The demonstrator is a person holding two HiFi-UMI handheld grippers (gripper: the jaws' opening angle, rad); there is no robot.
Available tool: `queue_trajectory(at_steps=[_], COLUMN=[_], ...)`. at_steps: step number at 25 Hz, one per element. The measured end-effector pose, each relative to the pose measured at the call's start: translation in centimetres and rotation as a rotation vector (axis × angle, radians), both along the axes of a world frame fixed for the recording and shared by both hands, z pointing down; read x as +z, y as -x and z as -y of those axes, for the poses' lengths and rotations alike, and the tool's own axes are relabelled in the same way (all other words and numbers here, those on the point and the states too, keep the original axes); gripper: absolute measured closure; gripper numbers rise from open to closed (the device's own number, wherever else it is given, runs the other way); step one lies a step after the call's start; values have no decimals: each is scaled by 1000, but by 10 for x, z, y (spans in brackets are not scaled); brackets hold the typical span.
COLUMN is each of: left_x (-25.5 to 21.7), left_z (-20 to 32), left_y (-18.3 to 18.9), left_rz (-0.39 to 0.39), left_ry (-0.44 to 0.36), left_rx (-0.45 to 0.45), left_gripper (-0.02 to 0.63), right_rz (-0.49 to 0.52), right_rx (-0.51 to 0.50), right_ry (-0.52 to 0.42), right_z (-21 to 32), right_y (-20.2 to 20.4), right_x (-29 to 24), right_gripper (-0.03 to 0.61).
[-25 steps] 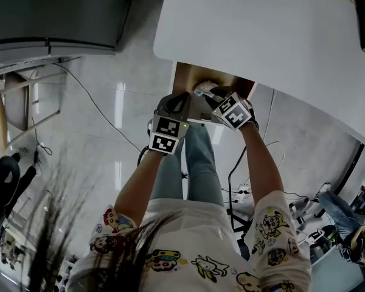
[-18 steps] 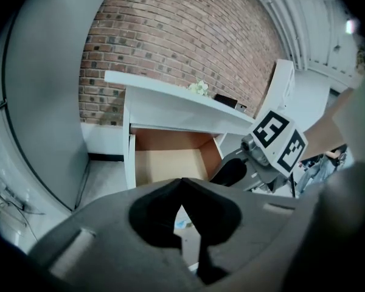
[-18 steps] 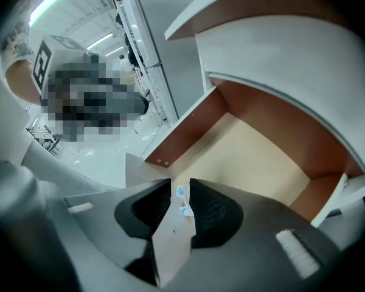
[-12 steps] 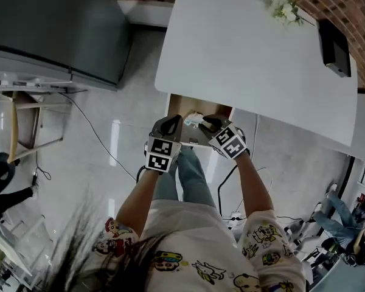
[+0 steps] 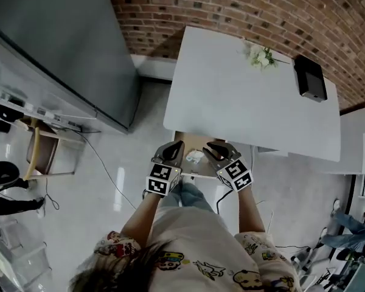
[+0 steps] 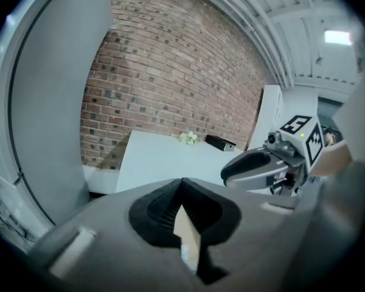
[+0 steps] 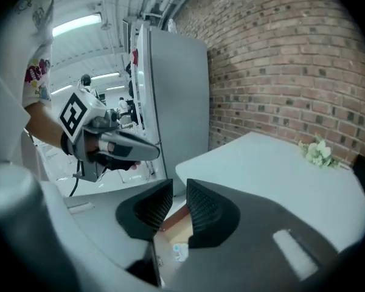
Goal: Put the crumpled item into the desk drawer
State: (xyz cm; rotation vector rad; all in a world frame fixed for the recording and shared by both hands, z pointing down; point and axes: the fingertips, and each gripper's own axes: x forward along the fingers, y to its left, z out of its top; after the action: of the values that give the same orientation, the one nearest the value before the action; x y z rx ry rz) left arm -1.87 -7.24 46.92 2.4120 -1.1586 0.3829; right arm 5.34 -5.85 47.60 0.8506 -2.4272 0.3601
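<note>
Both tongs are empty. L tongs (image 6: 182, 193): pads together at the tips, nothing btwn. R tongs (image 7: 175, 202): down to a thin slit, nothing in it either. In head view they hang just over the near end of the open drawer (image 5: 187, 140), one each side. The crumpled item (image 5: 194, 157) lies inside on the drawer floor, btwn the two tips and touching neither. So the drop looks done, but the drawer is not yet shut.

What could go wrong, as I judge it:

1. Skewed push. If only one of the tongs shoves the front, or they push off-centre, the drawer prob twists on its runners and sticks part-way.
2. Item jams. It's light and bulky. If it stands higher than the side walls (can't tell from here), it could catch under the tabletop (image 5: 249, 102) edge as the drawer goes in.
3. Item shifts. A fast shove could make it slide or hop, maybe over the wall.
4. Tip dips in. A low tip could drag the item back out, or get pinched btwn drawer front & tabletop.
5. Tight space. The legs (image 5: 185, 194) sit right below the drawer, so there's little room to square up, esp. w/ the steep view hiding the front face.
</note>
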Motion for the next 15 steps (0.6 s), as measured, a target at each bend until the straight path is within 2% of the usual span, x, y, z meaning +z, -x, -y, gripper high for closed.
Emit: queue_trajectory(at_steps=[8,12,15], left_x=[-99,-142,-165], left_z=[-5,-1,2], left_y=[0,0,-1], left_rz=[-54,-88,-116], left_ry=[-166,-238,-274], left_rx=[43,41,48], left_gripper=[615,615,615], right_rz=[159,283,339], right_rx=[110,170,206], right_ry=[-244,-332,-382], right_z=[6,2,-2], right_y=[-19,-30,-34], right_x=[-132,-185,-211], right_gripper=[529,557,568])
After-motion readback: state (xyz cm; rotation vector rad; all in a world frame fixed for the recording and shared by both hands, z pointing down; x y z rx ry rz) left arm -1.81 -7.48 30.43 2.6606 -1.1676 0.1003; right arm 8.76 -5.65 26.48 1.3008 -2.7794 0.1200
